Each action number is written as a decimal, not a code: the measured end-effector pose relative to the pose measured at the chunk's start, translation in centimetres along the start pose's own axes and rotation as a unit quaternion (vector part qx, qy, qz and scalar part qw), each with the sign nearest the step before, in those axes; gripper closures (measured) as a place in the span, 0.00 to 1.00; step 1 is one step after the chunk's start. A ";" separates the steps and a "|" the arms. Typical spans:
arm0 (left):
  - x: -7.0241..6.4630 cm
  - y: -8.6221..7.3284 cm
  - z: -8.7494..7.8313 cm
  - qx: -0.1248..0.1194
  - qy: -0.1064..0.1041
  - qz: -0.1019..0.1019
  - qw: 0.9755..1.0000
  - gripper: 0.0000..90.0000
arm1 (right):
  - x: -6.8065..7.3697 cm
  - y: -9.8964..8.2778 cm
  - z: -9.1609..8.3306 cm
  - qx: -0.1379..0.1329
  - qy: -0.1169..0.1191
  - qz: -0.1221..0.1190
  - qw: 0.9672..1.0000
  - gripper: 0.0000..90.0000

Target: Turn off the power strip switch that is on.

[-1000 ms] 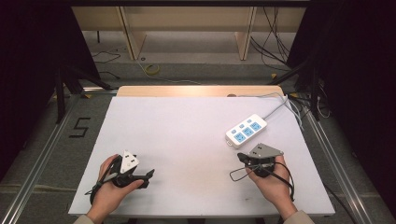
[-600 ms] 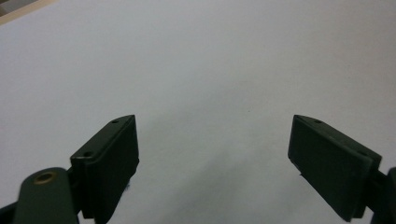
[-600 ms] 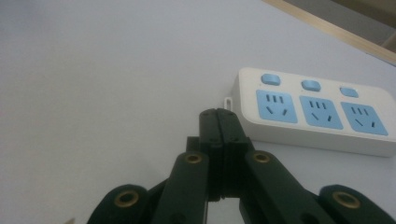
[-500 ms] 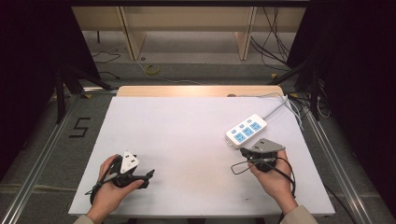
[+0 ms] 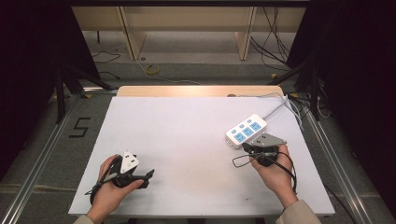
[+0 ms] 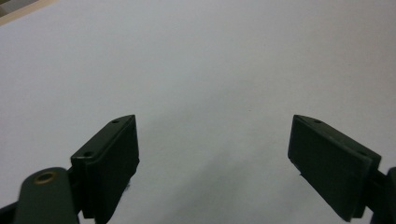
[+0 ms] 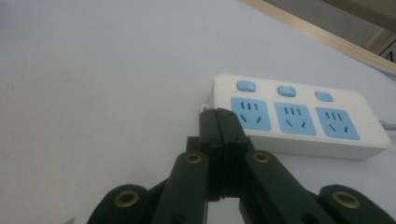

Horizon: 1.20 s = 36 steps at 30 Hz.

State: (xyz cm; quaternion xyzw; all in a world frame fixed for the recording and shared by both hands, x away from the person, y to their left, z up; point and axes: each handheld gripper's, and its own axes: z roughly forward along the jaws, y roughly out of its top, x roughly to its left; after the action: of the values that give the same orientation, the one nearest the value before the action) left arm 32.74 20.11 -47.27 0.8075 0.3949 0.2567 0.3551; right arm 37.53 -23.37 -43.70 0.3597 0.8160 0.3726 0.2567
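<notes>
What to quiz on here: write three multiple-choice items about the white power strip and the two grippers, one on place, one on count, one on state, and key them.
1. Where does the white plastic power strip with blue sockets lie?
A. just beyond the right gripper
B. beside the left gripper
C. on the floor

2. How many blue sockets does it have?
A. two
B. three
C. five

3. How do the two-jaw black grippers stand?
A. both shut
B. left shut, right open
C. left open, right shut

Answers:
1 A: in the high view the strip sits on the white table right ahead of the right gripper.
2 B: the right gripper view shows three sockets in a row.
3 C: the left gripper shows wide-apart jaws; the right one's jaws are pressed together, with nothing between.
</notes>
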 end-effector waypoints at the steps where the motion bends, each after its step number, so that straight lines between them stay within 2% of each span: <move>1: 0.0 0.0 0.0 0.000 0.000 0.000 1.000 0.18 | -0.1 0.1 0.0 0.000 0.000 0.000 1.000 1.00; 6: 0.0 0.0 0.0 0.000 0.000 0.002 1.000 0.18 | -0.5 0.3 0.2 0.001 -0.001 0.007 1.000 1.00; 36: 0.0 0.0 0.0 0.004 0.001 0.008 1.000 0.18 | -2.3 1.3 1.0 0.010 -0.023 0.009 1.000 1.00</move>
State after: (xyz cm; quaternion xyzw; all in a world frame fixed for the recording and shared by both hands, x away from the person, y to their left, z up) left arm 32.72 20.09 -47.31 0.8115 0.3899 0.2593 0.3495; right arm 40.18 -24.12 -42.90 0.3778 0.8104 0.3585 0.2682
